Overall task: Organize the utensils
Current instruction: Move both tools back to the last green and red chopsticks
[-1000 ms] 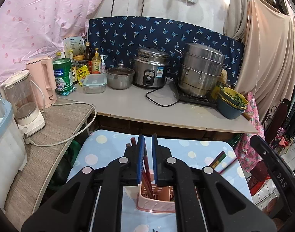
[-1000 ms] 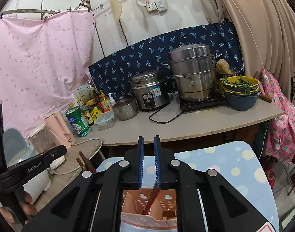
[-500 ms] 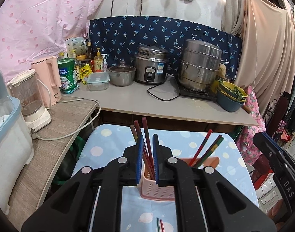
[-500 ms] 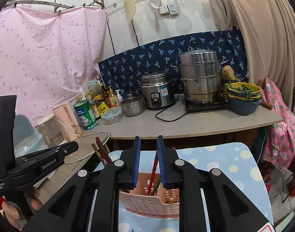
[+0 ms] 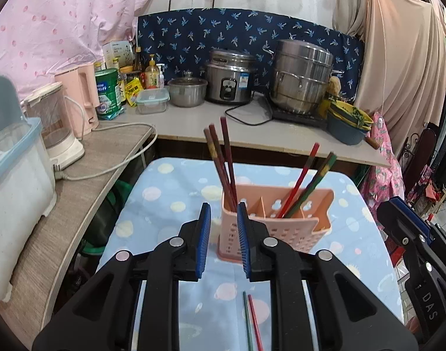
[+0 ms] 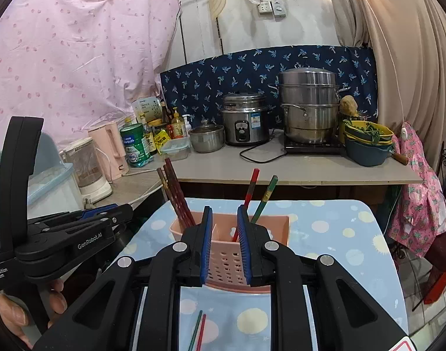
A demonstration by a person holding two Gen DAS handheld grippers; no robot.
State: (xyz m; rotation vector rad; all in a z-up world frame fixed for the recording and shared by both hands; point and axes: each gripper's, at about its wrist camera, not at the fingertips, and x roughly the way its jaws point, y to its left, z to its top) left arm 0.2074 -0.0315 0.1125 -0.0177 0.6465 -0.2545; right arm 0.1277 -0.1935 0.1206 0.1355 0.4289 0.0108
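Hovering: both tools hung over the cloth-covered bench (image 5: 170, 201), each with its blue pads parted and nothing between them.
Left tool (image 5: 223, 228): open a moderate gap, empty; its right pad sat just in front of the caddy's near-left corner.
Right tool (image 6: 224, 231): open about as far, empty; the caddy showed through the gap, just ahead of the tips.
Caddy (image 5: 281, 225): pink, perforated, upright on the bench, just ahead of both tools and to the right of the left one.
Dark chopsticks (image 5: 223, 158): three dark red-brown sticks stood in the caddy's left compartment, leaning up and away, straight ahead of the left tool.
Coloured chopsticks (image 5: 303, 178): one red and one green-tipped, stood in a compartment further right, tilted to the right.
Loose pair (image 5: 252, 321): a green and a red stick lay side by side on the cloth, below and behind the left tool's tips; also seen under the right tool (image 6: 198, 330).
Hand (image 6: 15, 307): fingers gripped the left tool's handle, to the right tool's left.
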